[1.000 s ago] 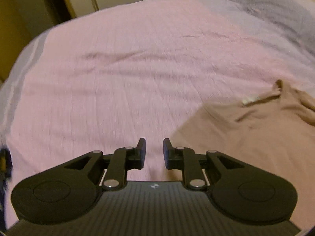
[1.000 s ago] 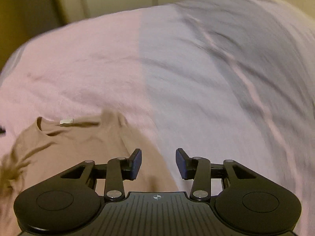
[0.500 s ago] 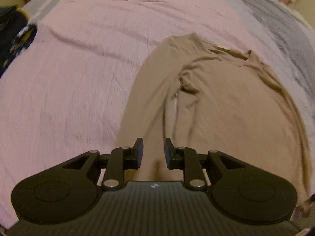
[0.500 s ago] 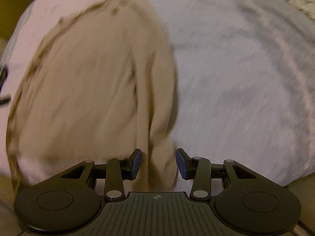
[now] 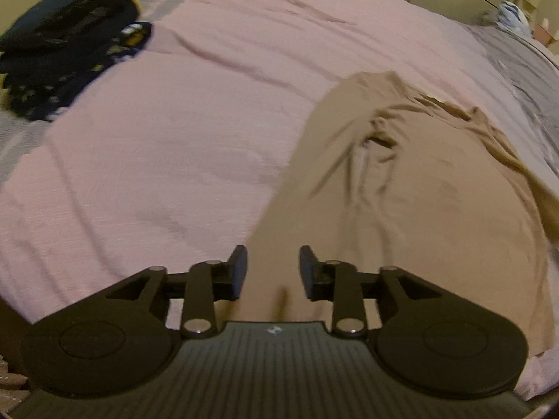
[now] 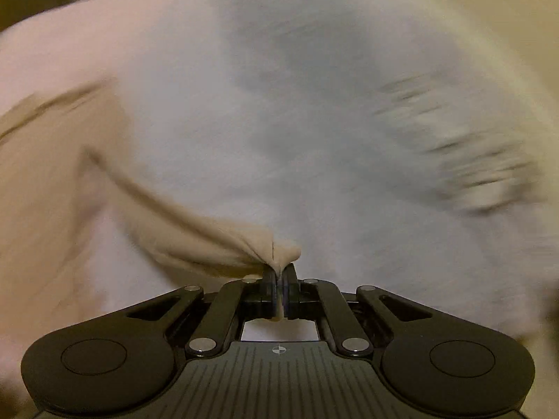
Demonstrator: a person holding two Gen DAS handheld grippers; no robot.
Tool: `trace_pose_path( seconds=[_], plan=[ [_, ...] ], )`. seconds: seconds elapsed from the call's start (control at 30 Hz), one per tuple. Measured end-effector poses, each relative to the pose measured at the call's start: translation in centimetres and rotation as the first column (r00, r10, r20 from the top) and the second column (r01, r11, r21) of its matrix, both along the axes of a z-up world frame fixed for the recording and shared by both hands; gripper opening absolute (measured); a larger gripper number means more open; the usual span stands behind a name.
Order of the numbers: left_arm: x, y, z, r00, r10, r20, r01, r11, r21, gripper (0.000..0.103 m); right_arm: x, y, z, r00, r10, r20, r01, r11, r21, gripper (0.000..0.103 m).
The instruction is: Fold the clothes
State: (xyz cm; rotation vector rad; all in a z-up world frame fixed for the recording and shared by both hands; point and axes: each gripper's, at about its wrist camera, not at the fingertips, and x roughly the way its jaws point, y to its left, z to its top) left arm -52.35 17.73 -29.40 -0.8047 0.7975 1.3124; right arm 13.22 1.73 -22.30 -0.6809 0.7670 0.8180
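1 tan shirt (image 5: 412, 188) sleeve pinched in right claw (image 6: 278, 272), left claw (image 5: 273, 269) parted above

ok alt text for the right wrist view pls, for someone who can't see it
The right tongs are shut on a bunched end of a tan shirt, which trails off to the left over a bed cover that is pink on the left and grey on the right. The picture is blurred by motion.
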Motion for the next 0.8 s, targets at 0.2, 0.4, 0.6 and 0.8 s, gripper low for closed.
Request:
trace_pose_path(
  seconds=[0.2, 0.4, 0.6, 0.8],
  plan=[
    [-2.0, -0.3, -2.5, 1.000, 0.018, 0.008, -0.018, 0.998, -0.055, 0.041, 4.4, 0.8, -2.4, 0.911, -0.391, -0.133, 0.383, 0.920, -0.082, 0.057],
    [-3.9, -0.3, -4.7, 1.000, 0.025, 0.017, -0.023, 0.994, -0.104, 0.038, 1.3, 0.6, -6.6, 0.731, -0.507, -0.457, 0.504, 0.852, -0.140, 0.057],
    [-4.2, 3.0, -2.4, 0.995, -0.086, -0.045, 0.085, 0.996, -0.007, 0.000, -2.5, 4.1, -6.7, 0.793, -0.416, -0.444, 0.396, 0.907, -0.143, 0.057],
    [-9.0, 10.5, 4.2, 0.960, -0.035, -0.278, 0.108, 0.962, 0.252, 0.000, -4.9, 7.9, -5.6, 0.880, -0.272, -0.388, 0.268, 0.961, -0.066, 0.057]
  ],
)
